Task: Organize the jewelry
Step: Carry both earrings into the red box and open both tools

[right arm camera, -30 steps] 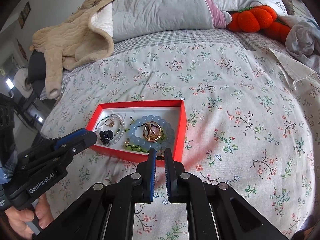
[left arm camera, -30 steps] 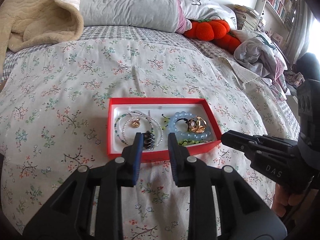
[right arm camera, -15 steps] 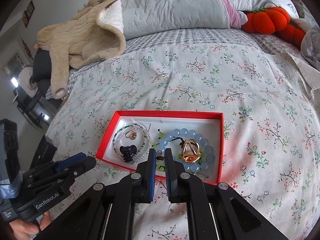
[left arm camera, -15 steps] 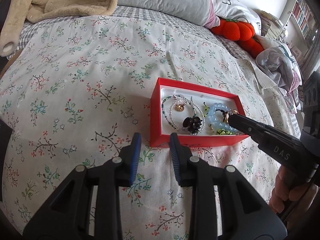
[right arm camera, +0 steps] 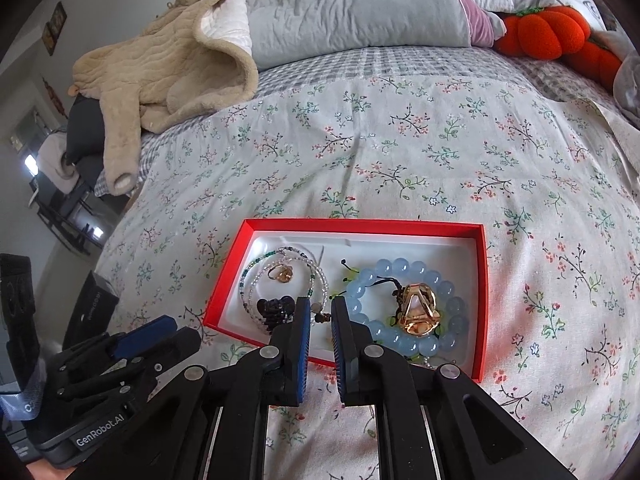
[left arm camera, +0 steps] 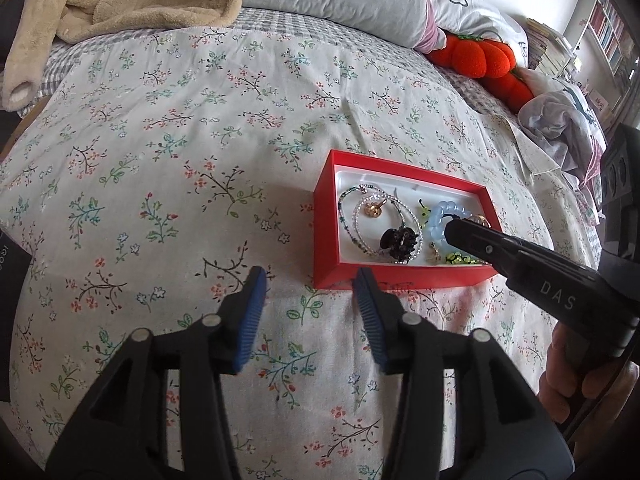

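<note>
Red rectangular box (right arm camera: 482, 280); glossy round blue beads (right arm camera: 404, 268).

My left gripper (left arm camera: 308, 290) has swung off to the left of the red box (left arm camera: 326, 236) and its jaws have just been opening, with only bedspread between them. My right gripper (right arm camera: 320, 314) has pushed forward over the near wall of the box, its tips now just before the blue bead bracelet (right arm camera: 404, 268). They have parted a hair, I think.
</note>
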Action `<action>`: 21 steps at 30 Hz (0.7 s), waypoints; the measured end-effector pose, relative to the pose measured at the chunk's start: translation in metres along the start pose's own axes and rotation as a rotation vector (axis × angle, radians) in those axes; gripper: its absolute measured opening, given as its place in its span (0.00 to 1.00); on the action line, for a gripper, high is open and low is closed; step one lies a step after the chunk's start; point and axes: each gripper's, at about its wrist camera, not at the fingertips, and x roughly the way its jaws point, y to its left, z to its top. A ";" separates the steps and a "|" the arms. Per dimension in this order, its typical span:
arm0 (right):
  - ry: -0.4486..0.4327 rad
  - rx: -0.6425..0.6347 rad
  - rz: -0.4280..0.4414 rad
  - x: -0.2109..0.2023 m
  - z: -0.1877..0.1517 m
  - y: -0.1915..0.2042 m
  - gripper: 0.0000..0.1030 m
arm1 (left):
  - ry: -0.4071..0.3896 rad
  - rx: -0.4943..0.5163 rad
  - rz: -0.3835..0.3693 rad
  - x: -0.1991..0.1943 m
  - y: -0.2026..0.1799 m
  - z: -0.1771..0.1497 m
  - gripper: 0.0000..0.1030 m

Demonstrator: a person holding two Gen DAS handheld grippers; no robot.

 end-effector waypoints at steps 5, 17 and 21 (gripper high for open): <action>0.010 -0.019 -0.012 -0.007 -0.005 -0.001 0.12 | -0.006 0.006 0.020 -0.003 -0.001 -0.001 0.55; -0.001 -0.005 -0.031 -0.040 -0.020 -0.020 0.16 | -0.023 0.058 0.136 -0.012 -0.011 -0.019 0.73; 0.011 -0.020 -0.046 -0.048 -0.030 -0.023 0.20 | -0.028 0.078 0.173 -0.018 -0.013 -0.027 0.83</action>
